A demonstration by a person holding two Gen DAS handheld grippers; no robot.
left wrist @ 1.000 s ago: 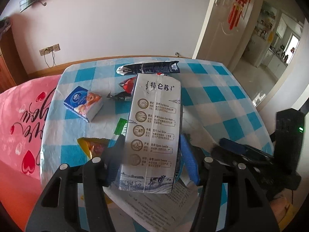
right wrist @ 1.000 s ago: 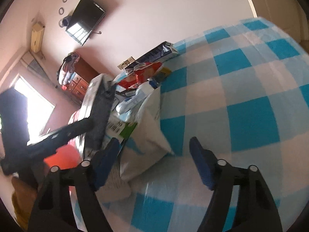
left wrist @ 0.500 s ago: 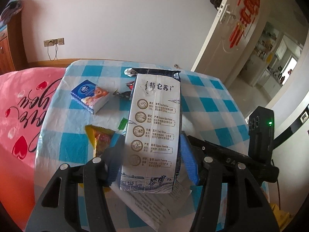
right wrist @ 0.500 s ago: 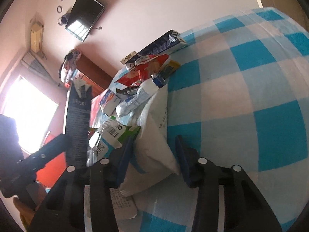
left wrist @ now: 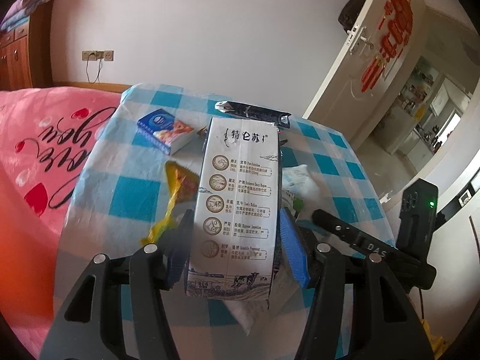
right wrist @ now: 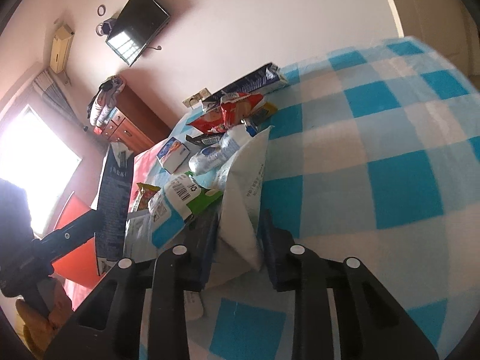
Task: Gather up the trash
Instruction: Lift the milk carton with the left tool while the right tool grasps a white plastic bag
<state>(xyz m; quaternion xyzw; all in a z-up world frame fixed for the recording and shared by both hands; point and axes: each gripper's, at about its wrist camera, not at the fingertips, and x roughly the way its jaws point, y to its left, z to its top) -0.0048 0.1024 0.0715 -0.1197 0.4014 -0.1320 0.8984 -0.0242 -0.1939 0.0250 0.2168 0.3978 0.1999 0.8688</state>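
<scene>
My left gripper [left wrist: 237,243] is shut on a white milk carton [left wrist: 238,207] with Chinese print and holds it upright above the checked table [left wrist: 333,162]. The carton's dark side [right wrist: 115,198] also shows in the right wrist view. My right gripper [right wrist: 240,234] is shut on a white plastic pouch [right wrist: 246,198] lying on the table [right wrist: 390,162]. Other trash lies behind it: a green and white wrapper [right wrist: 180,201], a crumpled clear bag [right wrist: 222,150], a red snack bag [right wrist: 234,111], a dark long carton [right wrist: 246,85].
A blue tissue pack [left wrist: 165,130] and a yellow snack wrapper [left wrist: 177,189] lie on the table's left part. A pink bedspread [left wrist: 39,156] is left of the table. A white door [left wrist: 375,60] stands open at the right. An orange object [right wrist: 78,255] sits low left.
My right gripper closed on the white pouch. My left gripper lifted the milk carton up and back from the table.
</scene>
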